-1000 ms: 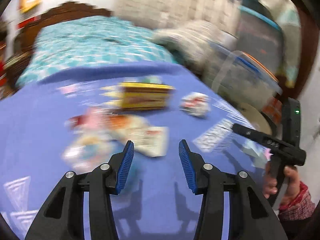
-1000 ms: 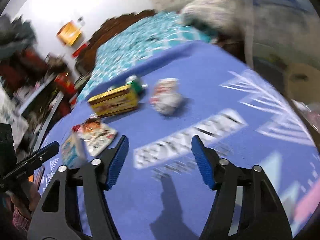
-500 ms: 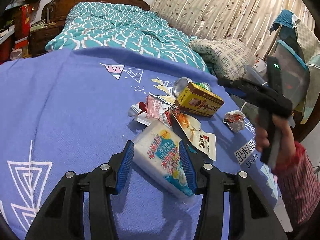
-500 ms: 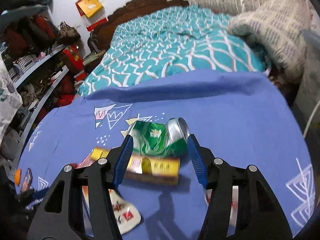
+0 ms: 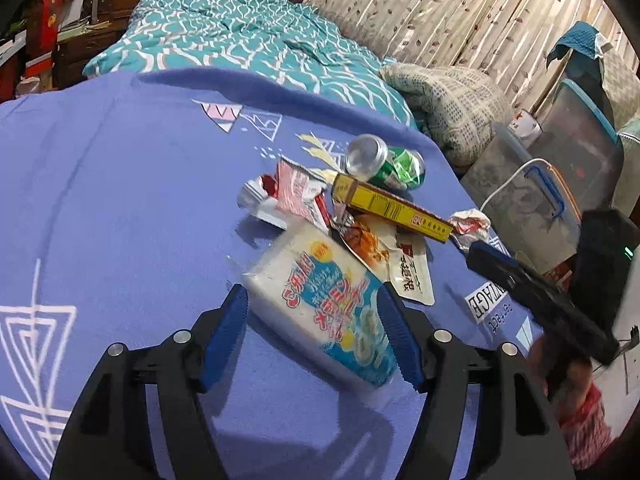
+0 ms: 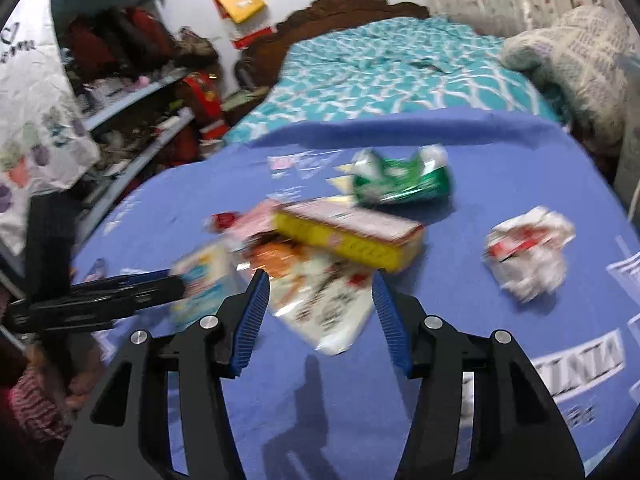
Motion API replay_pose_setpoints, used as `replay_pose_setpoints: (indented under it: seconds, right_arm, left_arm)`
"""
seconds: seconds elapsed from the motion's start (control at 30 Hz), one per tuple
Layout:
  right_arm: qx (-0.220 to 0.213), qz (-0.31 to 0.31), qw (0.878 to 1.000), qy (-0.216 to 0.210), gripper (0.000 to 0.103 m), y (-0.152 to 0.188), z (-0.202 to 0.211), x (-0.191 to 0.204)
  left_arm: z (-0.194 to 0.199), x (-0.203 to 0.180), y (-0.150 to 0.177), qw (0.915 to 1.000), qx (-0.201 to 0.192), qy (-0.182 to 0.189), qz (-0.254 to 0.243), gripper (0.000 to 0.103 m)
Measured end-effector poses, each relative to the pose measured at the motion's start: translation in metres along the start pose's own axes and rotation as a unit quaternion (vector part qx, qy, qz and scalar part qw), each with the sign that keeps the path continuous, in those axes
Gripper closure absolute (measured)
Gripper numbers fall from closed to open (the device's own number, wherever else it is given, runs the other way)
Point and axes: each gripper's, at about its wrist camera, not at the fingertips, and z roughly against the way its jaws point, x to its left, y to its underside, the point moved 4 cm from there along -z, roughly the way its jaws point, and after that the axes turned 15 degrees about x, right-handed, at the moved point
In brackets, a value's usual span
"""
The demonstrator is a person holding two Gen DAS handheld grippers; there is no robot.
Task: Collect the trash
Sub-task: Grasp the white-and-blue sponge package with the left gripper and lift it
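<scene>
Closest in, the left hand-held gripper has its blue pads on either side of a white and blue tissue pack; the jaws bracket it tightly and seem to grip it, and the pack looks tilted with its near end off the blue cloth covering the bench. The right hand-held gripper hangs open over the same cloth, empty, with a flat printed snack packet lying between and just beyond its fingers; that view is blurred.

Just past the tissue pack, the snack packet lies flat, partly tucked under a long yellow box. Left of the box sits a torn red and white wrapper. Beyond the box, touching its far end, a crushed green can lies on its side with its silver end facing left. A crumpled white and red paper ball rests apart from the pile, off to the right on the cloth.

In the left camera, the right tool shows as a dark shape at the right edge, held in a hand with a red plaid sleeve.

Farther back, a bed with a teal patterned cover meets the bench, a patterned pillow beside it, clear storage bins to the right, and curtains behind.
</scene>
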Motion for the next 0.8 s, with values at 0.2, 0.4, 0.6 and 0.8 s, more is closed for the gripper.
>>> replay_pose_setpoints:
  seconds: [0.2, 0.4, 0.6, 0.8]
  right_arm:
    - [0.045, 0.033, 0.998, 0.039, 0.068, 0.006, -0.044, 0.025]
    - [0.079, 0.062, 0.995, -0.013, 0.068, 0.024, -0.060, 0.056]
    - [0.089, 0.108, 0.988, -0.063, 0.068, 0.044, -0.057, 0.102]
    - [0.070, 0.096, 0.991, -0.053, 0.067, 0.044, -0.038, 0.084]
  left_arm:
    - [0.001, 0.006, 0.004, 0.9998, 0.004, 0.011, 0.018, 0.039]
    - [0.008, 0.022, 0.013, 0.9979, 0.017, 0.039, 0.049, 0.027]
    - [0.017, 0.031, 0.005, 0.9959, 0.004, 0.051, 0.074, 0.013]
    - [0.020, 0.017, 0.005, 0.9982, 0.007, 0.029, 0.052, 0.013]
